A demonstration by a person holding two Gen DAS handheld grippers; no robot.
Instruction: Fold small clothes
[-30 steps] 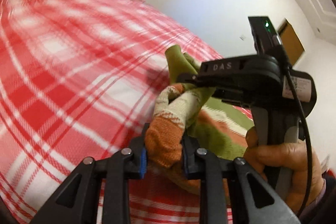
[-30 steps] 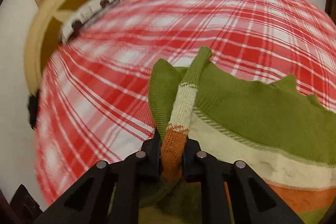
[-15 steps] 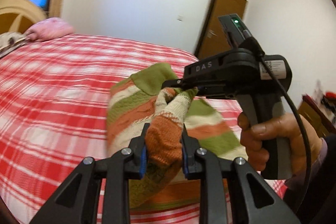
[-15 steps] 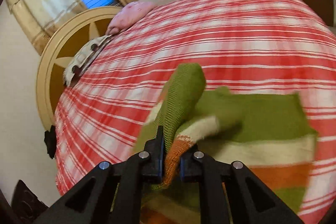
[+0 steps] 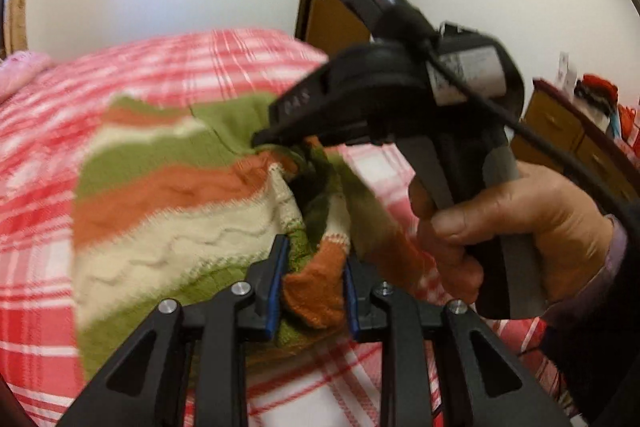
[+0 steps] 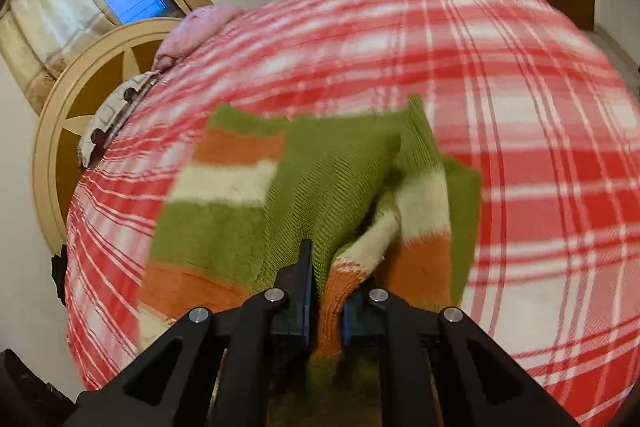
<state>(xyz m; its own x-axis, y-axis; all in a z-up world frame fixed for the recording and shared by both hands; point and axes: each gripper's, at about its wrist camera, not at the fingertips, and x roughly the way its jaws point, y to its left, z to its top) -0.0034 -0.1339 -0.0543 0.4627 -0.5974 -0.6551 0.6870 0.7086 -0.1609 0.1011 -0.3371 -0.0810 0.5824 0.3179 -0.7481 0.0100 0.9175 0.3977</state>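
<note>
Seemingly mid-fold: the left gripper (image 5: 312, 285) pinches the sweater's (image 5: 168, 203) orange cuff, lifted above the bed (image 5: 60, 99). Right view: the right gripper (image 6: 325, 301) is clamped on another cuff; body partly spread, folding unfinished.

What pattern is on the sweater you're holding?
The sweater has wide green, orange and cream stripes, clearest in the right wrist view.

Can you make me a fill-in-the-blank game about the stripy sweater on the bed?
1. The green, orange and cream striped knitted sweater lies on a red and white ____ bedspread.
2. Both the left gripper and the right gripper are ____ on the sweater.
3. The light on top of the right gripper's black handle glows ____.
4. The pillow by the round headboard is ____.

Missing words: checked; shut; green; pink
</note>
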